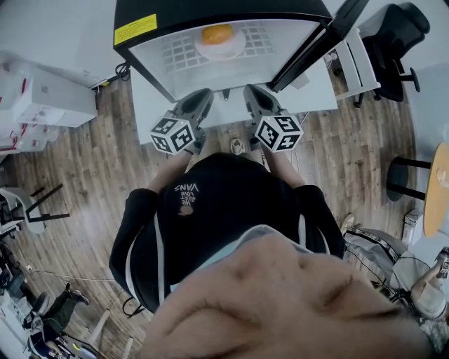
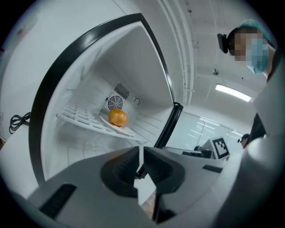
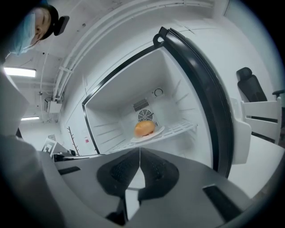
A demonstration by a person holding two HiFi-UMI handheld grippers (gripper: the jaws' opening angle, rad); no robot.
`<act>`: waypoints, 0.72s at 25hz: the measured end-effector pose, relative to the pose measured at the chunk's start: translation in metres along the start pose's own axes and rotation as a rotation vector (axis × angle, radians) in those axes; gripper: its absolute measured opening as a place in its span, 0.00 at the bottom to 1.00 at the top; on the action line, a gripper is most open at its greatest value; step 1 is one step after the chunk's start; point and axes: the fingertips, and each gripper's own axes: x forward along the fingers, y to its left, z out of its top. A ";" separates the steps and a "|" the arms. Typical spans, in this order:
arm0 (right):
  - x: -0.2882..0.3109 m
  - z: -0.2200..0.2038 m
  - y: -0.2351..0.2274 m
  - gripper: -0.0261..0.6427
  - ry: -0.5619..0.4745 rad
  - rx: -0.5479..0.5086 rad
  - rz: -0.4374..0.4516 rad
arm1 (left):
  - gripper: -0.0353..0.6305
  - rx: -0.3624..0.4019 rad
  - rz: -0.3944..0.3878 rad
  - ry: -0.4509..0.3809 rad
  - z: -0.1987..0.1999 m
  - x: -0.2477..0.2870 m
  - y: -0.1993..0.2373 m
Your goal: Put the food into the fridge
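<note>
The food (image 1: 217, 34) (image 2: 118, 117) (image 3: 144, 128), a round orange-brown piece that could be a bun or a fruit, already sits on a white plate (image 1: 235, 48) (image 2: 127, 131) (image 3: 159, 132) on the wire shelf (image 1: 179, 52) (image 2: 75, 116) (image 3: 183, 128) inside the open fridge (image 1: 210, 10), well back near the fan grille. It lies straight ahead of both tools and a little above them, roughly midway between them and well apart from either, so neither hand is clearly nearer. Being round, it has no long axis to line up with. The left tool (image 1: 203, 97) (image 2: 140, 151) has its jaws pressed together with nothing between them, and the right tool (image 1: 250, 92) (image 3: 139, 153) is likewise closed and empty. Both point nearly level at the fridge opening. With the food placed, the step left looks to be closing the door (image 1: 316, 49), which swings out on the person's right and so lies nearer the right tool. In the head view, the person's own head and shoulders fill the lower half of the picture and cover the hands and the floor just below the fridge. The door is cut off at the top edge there, and no handle can be made out. Whatever lies below the shelf is hidden behind the tool bodies in both gripper views.
</note>
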 end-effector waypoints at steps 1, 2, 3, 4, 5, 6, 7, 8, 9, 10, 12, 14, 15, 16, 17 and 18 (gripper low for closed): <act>-0.001 -0.001 0.001 0.06 0.000 0.000 -0.002 | 0.11 0.001 -0.001 0.001 0.000 -0.002 0.000; -0.003 -0.002 0.002 0.06 -0.001 0.000 -0.005 | 0.11 0.001 -0.003 0.003 -0.001 -0.003 -0.001; -0.004 -0.002 0.003 0.06 -0.002 0.000 -0.008 | 0.11 0.001 -0.005 0.004 -0.001 -0.005 -0.001; -0.005 -0.003 0.005 0.06 -0.003 -0.001 -0.011 | 0.11 -0.001 -0.008 0.005 -0.002 -0.006 -0.002; -0.006 -0.004 0.006 0.06 -0.004 -0.001 -0.014 | 0.11 -0.006 -0.010 0.007 -0.003 -0.008 -0.002; -0.008 -0.005 0.007 0.06 -0.004 -0.002 -0.016 | 0.11 -0.011 -0.013 0.008 -0.003 -0.009 -0.003; -0.009 -0.006 0.008 0.06 -0.005 -0.004 -0.019 | 0.11 -0.016 -0.016 0.009 -0.004 -0.010 -0.003; -0.010 -0.007 0.009 0.06 -0.005 -0.005 -0.022 | 0.11 -0.018 -0.020 0.012 -0.005 -0.011 -0.004; -0.010 -0.008 0.010 0.06 -0.004 -0.006 -0.025 | 0.11 -0.018 -0.023 0.015 -0.007 -0.012 -0.004; -0.011 -0.009 0.010 0.06 -0.005 -0.006 -0.028 | 0.11 -0.017 -0.025 0.018 -0.008 -0.013 -0.004; -0.013 -0.011 0.012 0.06 -0.006 -0.006 -0.036 | 0.11 -0.016 -0.031 0.024 -0.009 -0.015 -0.004; -0.016 -0.012 0.013 0.06 -0.008 -0.006 -0.043 | 0.11 -0.014 -0.036 0.029 -0.010 -0.017 -0.004; -0.017 -0.013 0.014 0.06 -0.008 -0.007 -0.046 | 0.11 -0.013 -0.039 0.030 -0.011 -0.018 -0.004; -0.018 -0.014 0.015 0.06 -0.009 -0.007 -0.050 | 0.11 -0.012 -0.041 0.030 -0.011 -0.019 -0.004; -0.019 -0.015 0.016 0.06 -0.009 -0.008 -0.053 | 0.11 -0.012 -0.042 0.031 -0.012 -0.020 -0.005; -0.020 -0.016 0.017 0.06 -0.010 -0.009 -0.056 | 0.11 -0.012 -0.044 0.032 -0.013 -0.022 -0.005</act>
